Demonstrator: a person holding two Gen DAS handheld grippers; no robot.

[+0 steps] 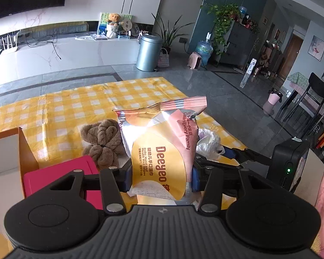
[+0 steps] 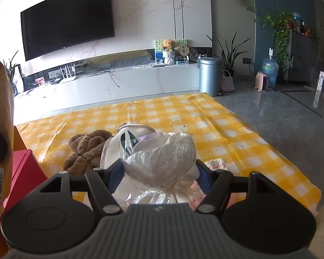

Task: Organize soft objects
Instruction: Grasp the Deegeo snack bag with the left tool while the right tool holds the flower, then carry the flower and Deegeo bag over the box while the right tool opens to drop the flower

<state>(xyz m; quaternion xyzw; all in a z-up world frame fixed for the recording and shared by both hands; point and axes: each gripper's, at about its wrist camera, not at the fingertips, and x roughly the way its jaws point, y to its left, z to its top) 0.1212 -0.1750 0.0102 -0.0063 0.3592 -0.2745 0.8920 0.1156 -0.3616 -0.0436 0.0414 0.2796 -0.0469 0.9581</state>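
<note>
Wipes pack (image 1: pixel 159 151) hides brown towel's (image 1: pixel 101 142) right side.

We see a yellow-and-white checked cloth (image 2: pixel 226 129) spread on the grey tiled floor (image 2: pixel 291 112); a brown knotted towel (image 2: pixel 86 149) lies on it, a pink crocheted piece (image 2: pixel 216 164) nearby.

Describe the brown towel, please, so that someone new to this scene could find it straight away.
Start from the yellow checked cloth spread on the floor. Near its left side, beside the pink box, lies the brown towel. It alone is dark, fluffy and knotted into lobes, unlike the shiny wet wipes pack and the white plastic-wrapped bundle.
</note>
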